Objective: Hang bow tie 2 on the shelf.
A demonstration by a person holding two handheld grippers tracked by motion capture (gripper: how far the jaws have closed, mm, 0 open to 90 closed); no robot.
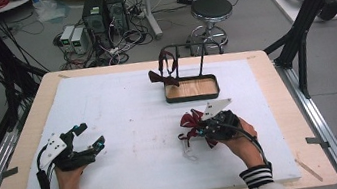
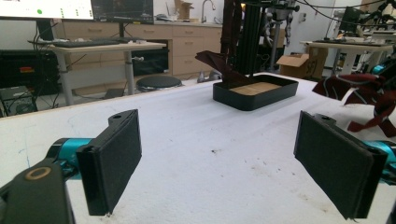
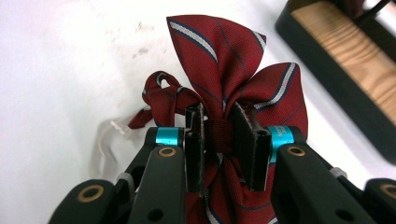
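Resting low over the white board (image 1: 126, 131), my left gripper (image 1: 93, 136) holds its jaws spread wide with nothing between the pads (image 2: 116, 158); bare white surface lies ahead of them. Far ahead and a little to that gripper's right stands the black tray (image 2: 254, 95) with its wooden floor, and a second dark red bow tie (image 1: 161, 78) hangs against the rack (image 1: 185, 51) rising from it. Moving across to my right gripper (image 1: 200, 126), its jaws are clamped on the knot of a red striped bow tie (image 3: 224, 70), the wings fanning out just past the pads (image 3: 247, 135). A thin strap (image 3: 161, 95) loops out beside the left jaw, trailing onto the board. The tray sits beyond this gripper, well apart from it.
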